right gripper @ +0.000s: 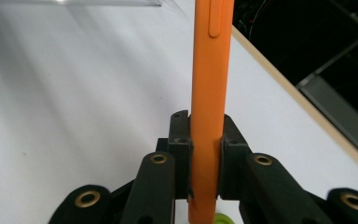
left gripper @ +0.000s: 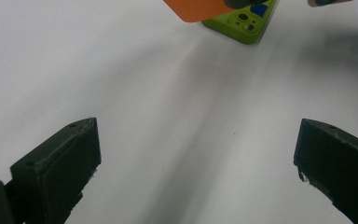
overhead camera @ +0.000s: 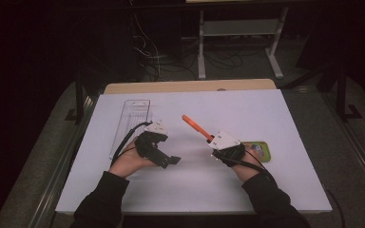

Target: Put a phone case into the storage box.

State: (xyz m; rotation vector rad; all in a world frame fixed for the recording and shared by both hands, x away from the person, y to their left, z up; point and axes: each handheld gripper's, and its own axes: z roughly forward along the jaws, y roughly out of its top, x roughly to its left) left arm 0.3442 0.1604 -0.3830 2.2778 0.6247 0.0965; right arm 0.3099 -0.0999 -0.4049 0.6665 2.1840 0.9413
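Carrying step: right gripper point(overhead camera: 212, 139) clamps an orange phone case point(overhead camera: 196, 127) pointing to 10 o'clock; left gripper point(overhead camera: 171, 160) gapes empty; next, probably lower it into the clear tray point(overhead camera: 132, 118)

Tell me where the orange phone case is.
The orange phone case is clamped edge-on in the right gripper, centre-right in the high view, raised between the clear tray and green case.

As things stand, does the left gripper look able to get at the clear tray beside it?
Probably yes. The left gripper is open and holds nothing, and the clear tray lies just beyond that hand with bare table between; the right gripper, clamping the orange phone case, is off to the other side.
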